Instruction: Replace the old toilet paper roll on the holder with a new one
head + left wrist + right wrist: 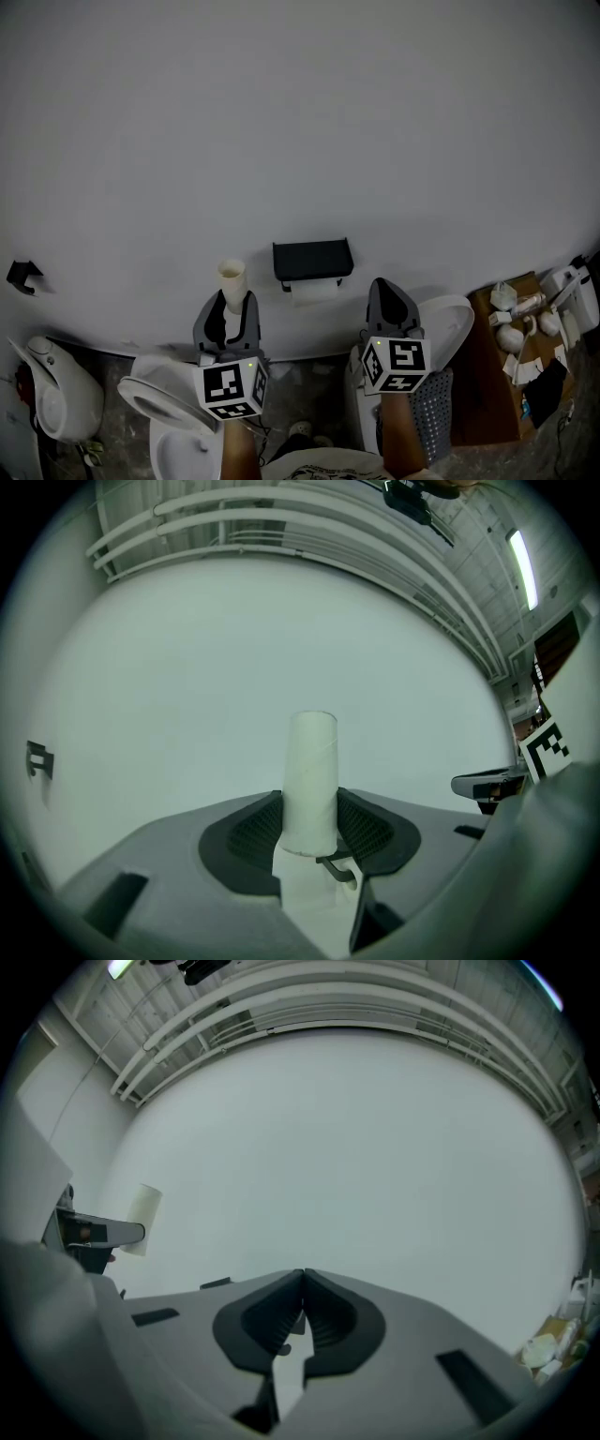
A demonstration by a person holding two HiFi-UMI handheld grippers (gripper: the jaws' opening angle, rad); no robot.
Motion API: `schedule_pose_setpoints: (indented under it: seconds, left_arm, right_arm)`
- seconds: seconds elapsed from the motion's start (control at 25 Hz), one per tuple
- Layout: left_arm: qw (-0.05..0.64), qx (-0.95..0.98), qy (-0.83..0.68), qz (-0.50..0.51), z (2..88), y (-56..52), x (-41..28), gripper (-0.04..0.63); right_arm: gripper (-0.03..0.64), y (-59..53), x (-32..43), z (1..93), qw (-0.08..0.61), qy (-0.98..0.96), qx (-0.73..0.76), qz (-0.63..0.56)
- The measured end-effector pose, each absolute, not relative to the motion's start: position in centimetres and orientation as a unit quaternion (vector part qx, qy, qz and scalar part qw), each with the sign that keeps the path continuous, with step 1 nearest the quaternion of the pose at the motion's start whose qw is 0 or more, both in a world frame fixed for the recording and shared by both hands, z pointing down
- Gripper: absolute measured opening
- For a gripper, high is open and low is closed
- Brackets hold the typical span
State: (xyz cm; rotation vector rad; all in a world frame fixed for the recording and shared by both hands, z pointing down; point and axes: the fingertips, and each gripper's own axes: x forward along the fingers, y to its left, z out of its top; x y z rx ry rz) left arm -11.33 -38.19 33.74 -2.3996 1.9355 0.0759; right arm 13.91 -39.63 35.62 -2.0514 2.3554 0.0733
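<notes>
Left of the black wall holder [312, 260], the left claw [310, 803] grips the bare cardboard tube [310, 752] upright by its lower end, seemingly keeping the spent core clear, while the right claw [303, 1279] is pinched shut and empty.

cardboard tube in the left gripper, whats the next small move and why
Probably carry the cardboard tube away from the wall and set it aside. The left gripper clamps it upright, white paper already hangs under the black holder, and the right gripper is shut and empty.
</notes>
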Motion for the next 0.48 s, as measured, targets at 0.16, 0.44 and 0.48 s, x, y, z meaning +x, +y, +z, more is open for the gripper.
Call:
schedule_pose_setpoints:
  seconds: [0.16, 0.44, 0.48]
  left_arm:
    - [0.031, -0.779, 0.626, 0.023, 33.67, -37.98, -11.19, 0.183]
    - [0.030, -0.779, 0.626, 0.022, 33.67, -37.86, -11.26, 0.183]
    - [0.030, -0.778, 0.627, 0.022, 33.67, -37.80, -11.29, 0.183]
  right_arm:
    - [-0.009, -39.47, 13.85, 35.56, 0.007, 0.754, -0.656, 0.025]
    - [-0.008, -39.38, 13.64, 35.60, 0.014, 0.757, -0.653, 0.018]
    - [-0.009, -39.35, 13.60, 35.58, 0.014, 0.757, -0.653, 0.019]
